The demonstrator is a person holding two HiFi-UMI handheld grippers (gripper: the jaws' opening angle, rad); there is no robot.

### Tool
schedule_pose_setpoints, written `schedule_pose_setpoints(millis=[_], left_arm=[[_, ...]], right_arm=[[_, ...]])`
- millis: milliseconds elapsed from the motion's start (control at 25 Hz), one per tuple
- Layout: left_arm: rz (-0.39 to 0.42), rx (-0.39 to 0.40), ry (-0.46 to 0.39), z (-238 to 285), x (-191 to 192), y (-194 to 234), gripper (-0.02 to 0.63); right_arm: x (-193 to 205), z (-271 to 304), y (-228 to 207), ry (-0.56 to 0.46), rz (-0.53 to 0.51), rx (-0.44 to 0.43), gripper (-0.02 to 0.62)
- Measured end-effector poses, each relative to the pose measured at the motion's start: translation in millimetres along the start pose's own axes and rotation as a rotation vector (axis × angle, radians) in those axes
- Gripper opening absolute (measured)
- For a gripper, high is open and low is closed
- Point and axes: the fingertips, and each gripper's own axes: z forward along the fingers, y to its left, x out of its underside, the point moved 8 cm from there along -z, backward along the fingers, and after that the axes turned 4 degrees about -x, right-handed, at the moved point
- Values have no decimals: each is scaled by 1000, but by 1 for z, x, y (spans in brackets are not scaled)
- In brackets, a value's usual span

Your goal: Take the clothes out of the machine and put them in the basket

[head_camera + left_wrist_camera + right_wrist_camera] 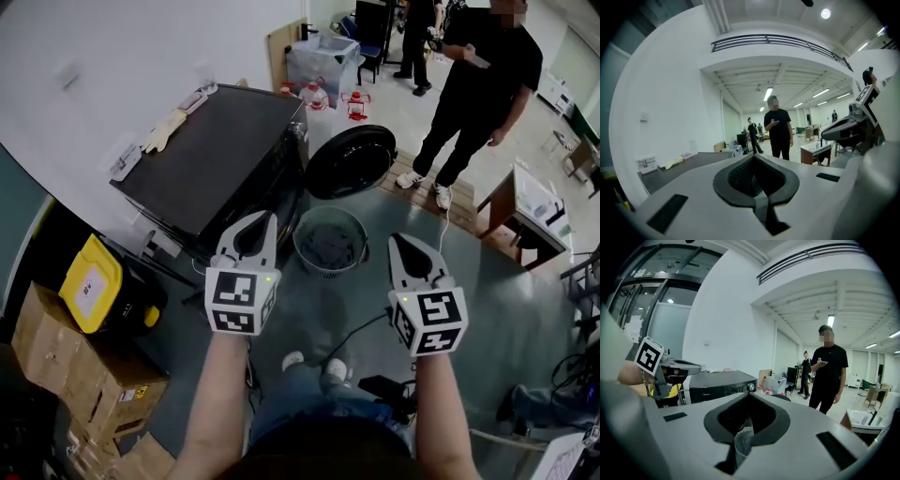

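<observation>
Clothes (pixel 328 246), a dark grey heap, are lying inside the round mesh basket (pixel 330 271), which is standing on the floor just in front of the black machine (pixel 225 155). The machine's round door (pixel 350 161) is hanging open to the right, just behind the basket. The drum opening is facing away from the head camera and the left gripper (pixel 265 217) is partly covering it, so it cannot be told whether anything is lying inside.

Both grippers are hovering well above the floor, one on either side of the basket. The left gripper (pixel 753 161) is showing its jaws pressed together at the tips, pinching nothing. The right gripper (pixel 398 238) is holding its jaws together too, and its own view (pixel 749 399) is showing them empty; only a sliver of the basket (pixel 743 446) is peeking through the slit behind the tips.

At far right a person in black (pixel 478 84) is standing, the head cut off by the frame's top edge. At near left a yellow case (pixel 94 281) and cardboard boxes (pixel 75 366) are running out of the frame. A pale glove (pixel 164 129) is lying on the machine's top.
</observation>
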Motion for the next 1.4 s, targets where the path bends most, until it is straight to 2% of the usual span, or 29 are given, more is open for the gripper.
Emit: schedule_pose_setpoints(millis=[360,720,1040,1400], left_arm=[[45,-34,-131,-5,-46,28,0],[83,-29,-278,-16,-96,33,0],[118,-19,-328,-20,-118,29,0],[137,-27,-332,-25,-128,28,0]], right_arm=[[-56,1,14,-139,-93,28,2],[-98,-14,12,-240,-166,71,2],[-115,-31,1,-291,-190,106,2],[-126,-38,0,-305,-220,106,2]])
